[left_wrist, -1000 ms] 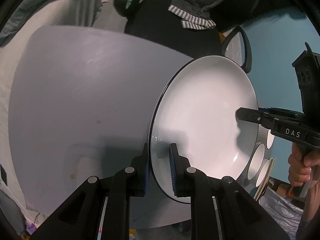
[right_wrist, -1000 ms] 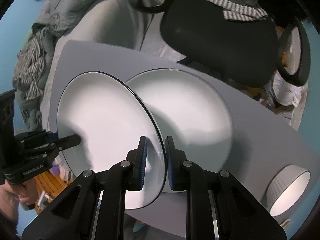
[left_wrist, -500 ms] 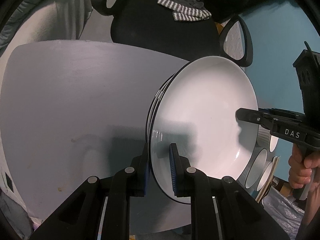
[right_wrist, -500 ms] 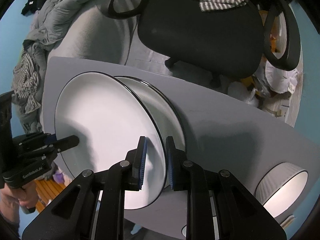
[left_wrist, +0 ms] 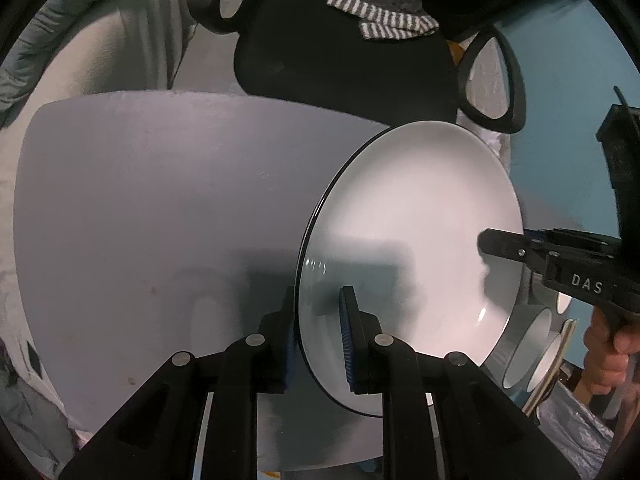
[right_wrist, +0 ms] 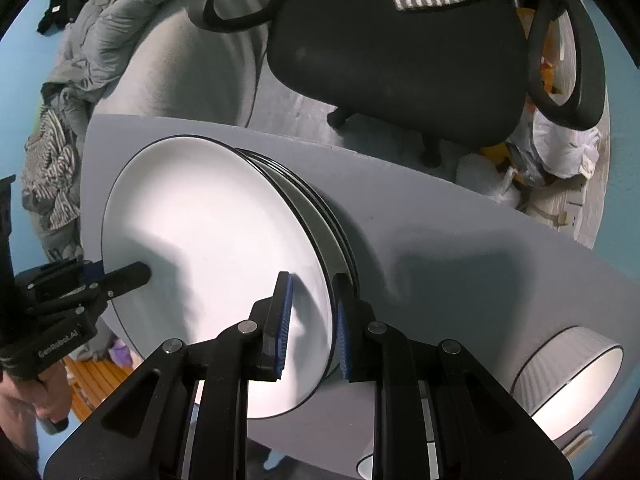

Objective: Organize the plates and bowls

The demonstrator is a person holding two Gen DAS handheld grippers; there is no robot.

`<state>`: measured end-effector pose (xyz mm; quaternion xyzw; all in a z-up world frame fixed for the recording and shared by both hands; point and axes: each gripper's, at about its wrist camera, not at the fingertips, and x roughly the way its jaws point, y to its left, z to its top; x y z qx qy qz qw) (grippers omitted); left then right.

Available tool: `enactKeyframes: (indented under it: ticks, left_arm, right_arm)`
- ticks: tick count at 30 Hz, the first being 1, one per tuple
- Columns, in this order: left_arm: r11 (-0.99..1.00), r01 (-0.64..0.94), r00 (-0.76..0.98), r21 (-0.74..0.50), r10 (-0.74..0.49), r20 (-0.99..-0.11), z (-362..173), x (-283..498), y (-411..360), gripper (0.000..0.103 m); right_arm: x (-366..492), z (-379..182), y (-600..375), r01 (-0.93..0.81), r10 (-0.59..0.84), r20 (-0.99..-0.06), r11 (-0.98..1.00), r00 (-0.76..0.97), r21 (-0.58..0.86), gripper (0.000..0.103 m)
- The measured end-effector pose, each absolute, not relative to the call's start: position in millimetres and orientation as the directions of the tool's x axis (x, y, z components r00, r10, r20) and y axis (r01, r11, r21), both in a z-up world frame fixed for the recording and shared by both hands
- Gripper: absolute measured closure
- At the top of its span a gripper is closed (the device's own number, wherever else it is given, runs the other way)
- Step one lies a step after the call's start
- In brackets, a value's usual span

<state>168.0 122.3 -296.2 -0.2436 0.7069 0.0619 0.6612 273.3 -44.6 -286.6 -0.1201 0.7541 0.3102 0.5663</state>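
A white plate with a thin black rim (left_wrist: 412,240) (right_wrist: 208,224) is held tilted by both grippers at opposite edges. My left gripper (left_wrist: 318,300) is shut on its near rim, one pad on each face; it also shows as the left gripper (right_wrist: 136,274) at the left of the right wrist view. My right gripper (right_wrist: 314,292) is shut on the opposite rim; its finger, the right gripper (left_wrist: 492,244), reaches in from the right. Directly under the held plate a stack of like plates (right_wrist: 324,220) lies on the grey table (right_wrist: 460,248); only its right rims show.
A ribbed white bowl (right_wrist: 572,384) stands at the table's right end; more bowls (left_wrist: 528,344) show past the plate. A black office chair (right_wrist: 400,48) with a striped cloth stands beyond the far edge. Bare grey table (left_wrist: 140,220) lies left of the plate. Clothes are piled far left.
The held plate has travelled sideways over the plate lying on the table and now covers most of it. Both grippers moved with it and sank a little.
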Motion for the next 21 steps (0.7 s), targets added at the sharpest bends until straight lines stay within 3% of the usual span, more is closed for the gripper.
enactKeyframes:
  ticks: [9, 13, 16, 21]
  left_arm:
    - [0.865, -0.436, -0.010, -0.247, -0.279, -0.960, -301, 165, 126, 0.084]
    - [0.875, -0.424, 0.000, -0.234, -0.258, -0.966, -296, 167, 126, 0.072]
    - [0.881, -0.415, 0.008, -0.225, -0.244, -0.970, -292, 169, 126, 0.070]
    - [0.881, -0.418, 0.022, -0.220, -0.232, -0.972, -286, 169, 128, 0.066]
  right_arm:
    - [265, -287, -36, -0.571, 0.087, -0.948, 0.780, -0.307, 0.256, 0.080]
    - [263, -284, -31, -0.566, 0.075, -0.946, 0.785, -0.317, 0.252, 0.063]
    - [264, -284, -32, -0.547, 0.075, -0.942, 0.798, -0.327, 0.254, 0.053]
    - [270, -276, -34, -0.539, 0.051, -0.951, 0.814, -0.306, 0.217, 0.049]
